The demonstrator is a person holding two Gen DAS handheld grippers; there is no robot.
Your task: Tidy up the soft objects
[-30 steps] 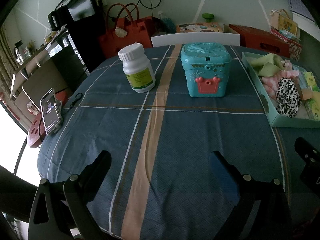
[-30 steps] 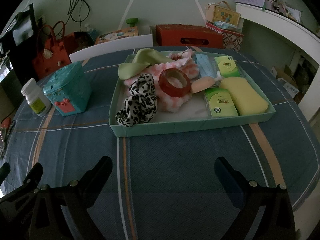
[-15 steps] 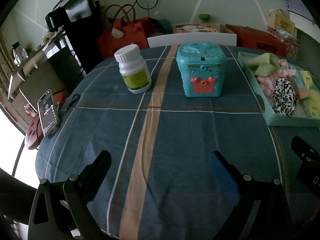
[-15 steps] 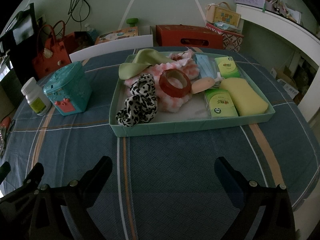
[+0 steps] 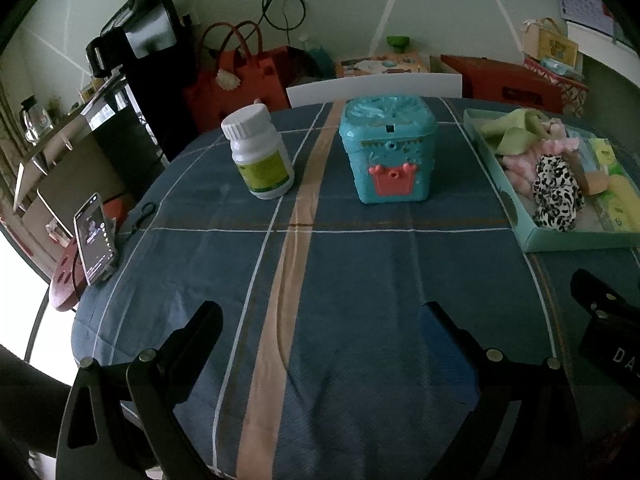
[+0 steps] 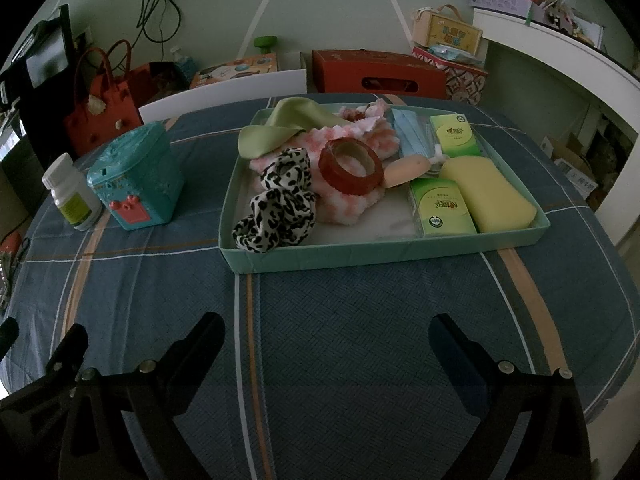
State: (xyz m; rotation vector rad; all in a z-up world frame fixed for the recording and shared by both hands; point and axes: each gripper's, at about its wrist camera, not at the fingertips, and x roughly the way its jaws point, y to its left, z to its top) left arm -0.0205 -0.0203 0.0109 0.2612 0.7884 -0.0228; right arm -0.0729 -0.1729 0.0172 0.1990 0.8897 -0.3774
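Right wrist view: right gripper [image 6: 326,340] wide open, empty, nearer than equally open left gripper [image 5: 320,328]; leopard-print scrunchie [image 6: 280,204] straight ahead, near-left corner of green tray [image 6: 360,256], long axis running near-left to far-right.

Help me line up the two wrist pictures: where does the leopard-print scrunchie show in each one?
Left wrist: the leopard-print scrunchie lies at the far right, inside the green tray.
Right wrist: the scrunchie sits left of centre, in the tray's near-left corner.
Shared landmark: the teal box, standing on the table just left of the tray in both.
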